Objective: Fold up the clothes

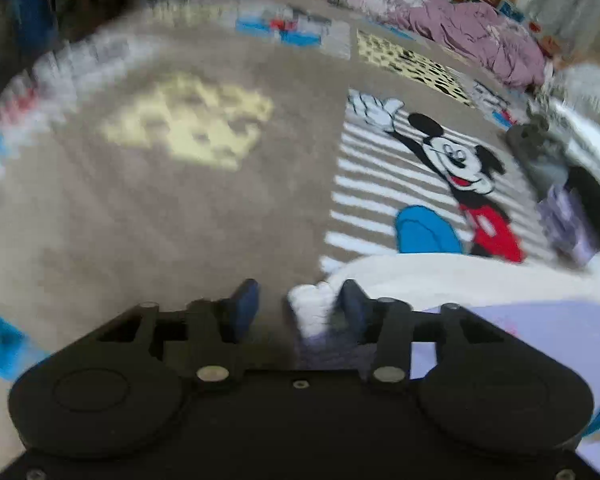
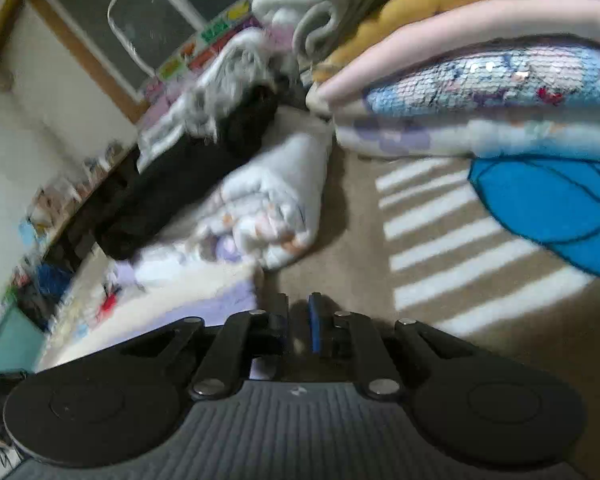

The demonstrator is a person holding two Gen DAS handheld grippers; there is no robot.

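Note:
A white and lavender garment [image 1: 480,280] lies on the carpet at the lower right of the left wrist view. A white corner of it pokes up between the fingers of my left gripper [image 1: 298,300], close to the right finger; the jaws stand wide apart. In the right wrist view the same garment [image 2: 172,296] spreads out at the lower left, and its bunched white end [image 2: 276,208] lies further ahead. My right gripper [image 2: 298,314] hovers over bare carpet just right of the garment's edge, its fingers a narrow gap apart with nothing between them.
A stack of folded clothes [image 2: 480,80] rises at the upper right. A dark garment [image 2: 188,168] and a grey-white pile [image 2: 236,68] lie beyond the bunched end. The cartoon mouse carpet [image 1: 180,220] covers the floor, with pink bedding [image 1: 480,36] at its far edge.

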